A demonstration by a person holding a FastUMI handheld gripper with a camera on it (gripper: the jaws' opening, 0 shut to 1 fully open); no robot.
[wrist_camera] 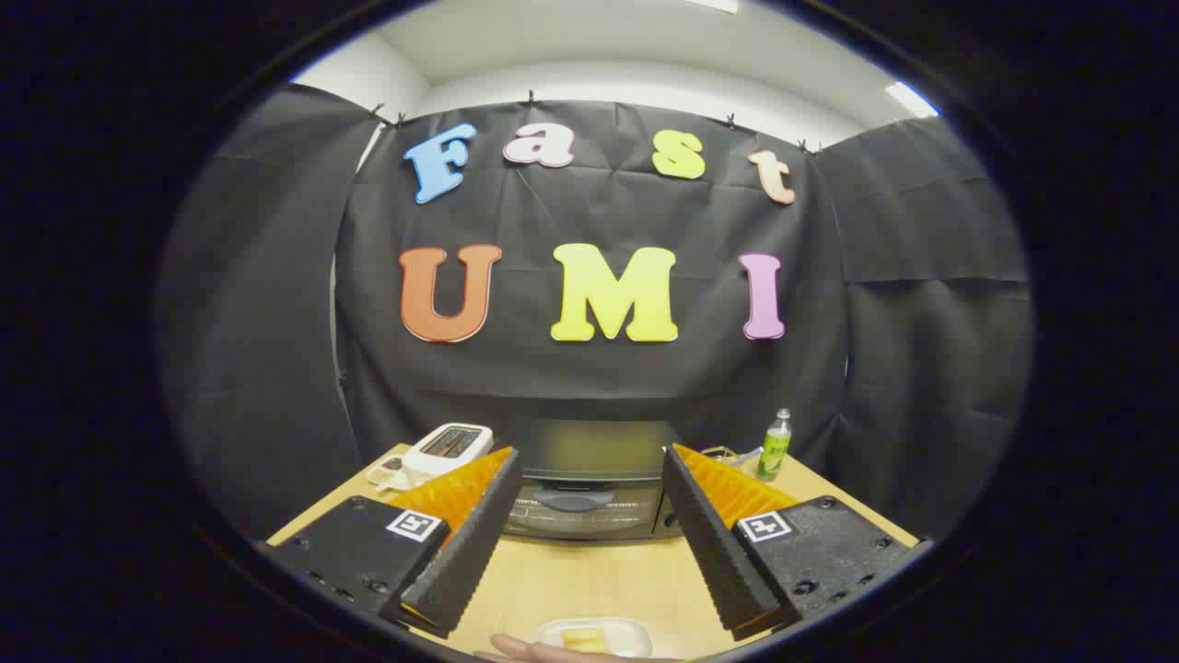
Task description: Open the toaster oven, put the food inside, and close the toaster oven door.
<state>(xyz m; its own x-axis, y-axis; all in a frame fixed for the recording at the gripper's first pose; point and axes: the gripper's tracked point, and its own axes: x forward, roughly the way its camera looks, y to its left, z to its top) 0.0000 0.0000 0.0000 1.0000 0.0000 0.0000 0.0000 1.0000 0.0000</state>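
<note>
Wooden table (589, 575) spread under everything, pale and bare down the middle, backed by the booth's black cloth wall. At its far edge, straight ahead and beyond the fingers, a dark toaster oven (589, 479) with its door shut, glass front dim, a handle across the upper part of the door, a control strip at the right end partly hidden behind the right finger. Gripper (589, 460) held above the table, fingers spread wide apart, touching nothing, framing the oven between their tips; a square marker on the body behind each finger. Left of the oven, just beyond the left fingertip, a white slot toaster (449, 447) lying tilted, slots facing up; beside it on the near left, a small pale dish (385, 471) with something dark in it, too small to make out. Right of the oven, beyond the right finger, a small green bottle (775, 447) standing upright with a pale cap, well apart from the toaster. Nearest of all, behind the fingertips and roughly midway between the fingers, a white plate (636, 633) with a yellowish piece of food (582, 638) on it, and a hand (534, 650) touching the plate's near edge.
</note>
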